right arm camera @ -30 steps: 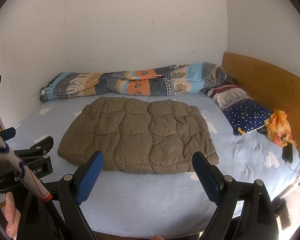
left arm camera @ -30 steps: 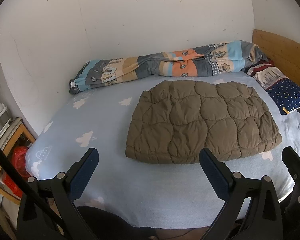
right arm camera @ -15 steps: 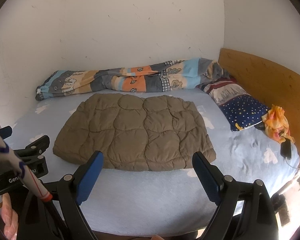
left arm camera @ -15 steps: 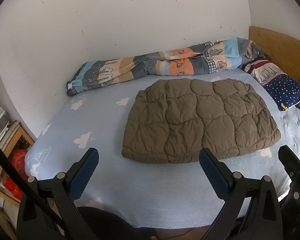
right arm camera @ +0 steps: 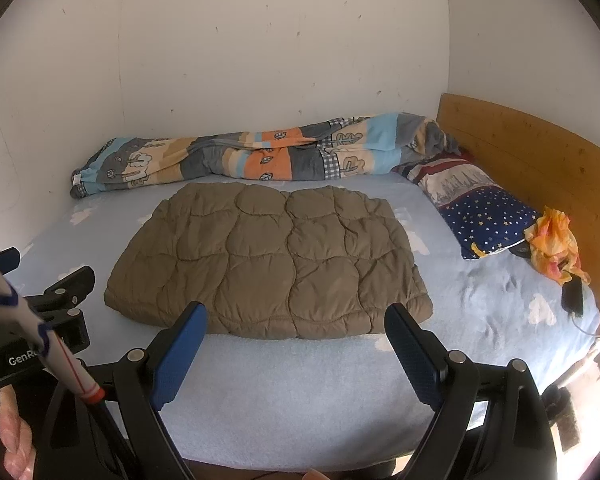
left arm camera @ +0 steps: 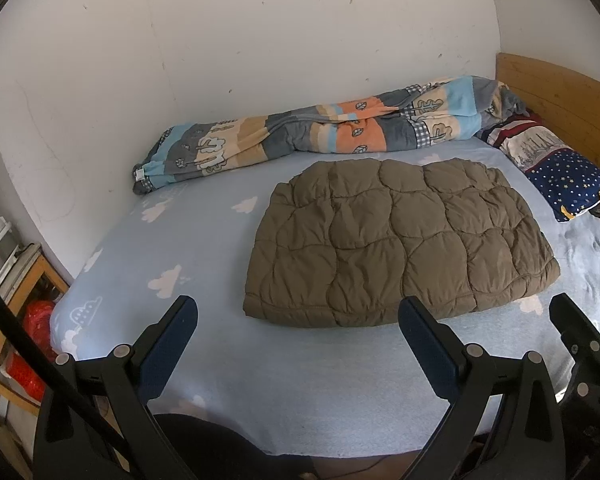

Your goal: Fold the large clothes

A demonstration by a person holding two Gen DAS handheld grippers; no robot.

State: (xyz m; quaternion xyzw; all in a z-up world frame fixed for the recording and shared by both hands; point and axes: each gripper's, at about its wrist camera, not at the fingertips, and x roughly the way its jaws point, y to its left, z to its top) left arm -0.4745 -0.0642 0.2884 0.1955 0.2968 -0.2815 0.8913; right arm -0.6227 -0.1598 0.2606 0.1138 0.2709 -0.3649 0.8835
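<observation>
Two grippers, left [left arm camera: 298, 344] and right [right arm camera: 296, 352], hover at the bed's [left arm camera: 300, 392] near edge, jaws spread wide and empty. Mid-bed lies the folded brown jacket [left arm camera: 396, 240], flat, with a striped duvet [left arm camera: 320, 136] behind it.

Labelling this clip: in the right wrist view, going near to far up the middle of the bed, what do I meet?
Right gripper, jaws open → bare blue cloud sheet → folded brown quilted coat → rolled patterned duvet → white wall.
</observation>
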